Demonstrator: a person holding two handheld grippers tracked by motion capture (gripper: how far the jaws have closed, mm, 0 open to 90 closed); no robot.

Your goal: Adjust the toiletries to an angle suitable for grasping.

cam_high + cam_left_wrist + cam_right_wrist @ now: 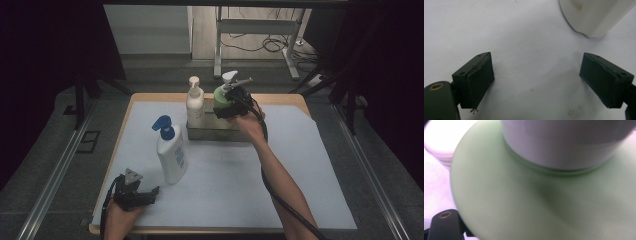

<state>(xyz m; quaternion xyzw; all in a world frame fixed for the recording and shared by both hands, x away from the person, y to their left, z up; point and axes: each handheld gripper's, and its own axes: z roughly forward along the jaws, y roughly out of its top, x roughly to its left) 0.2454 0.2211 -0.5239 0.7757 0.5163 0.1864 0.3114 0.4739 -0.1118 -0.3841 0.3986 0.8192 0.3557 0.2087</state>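
**Right gripper clamped on a green pump bottle at a metal tray**

In the high view, a wooden tabletop (295,100) covered by a pale sheet fills the centre of the frame. Just above the middle sits a low metal tray (220,134). A cream pump bottle (194,105) stands upright at the tray's left end. To its right, at the upper centre of the frame, the right gripper (226,107) is clamped around a green pump bottle (220,96) with a white pump head, holding it upright over the tray; whether its base touches the tray cannot be told. In the right gripper view the bottle's green shoulder (524,200) and white collar sit pressed close between the jaws.

A white bottle with a blue pump (171,152) stands on the sheet left of centre, in front of the tray. At the lower left of the frame the left gripper (150,192) rests low over the sheet, just beside that bottle. In the left gripper view its jaws stand wide apart with nothing between them, and the white bottle's base (594,17) shows at the upper right.
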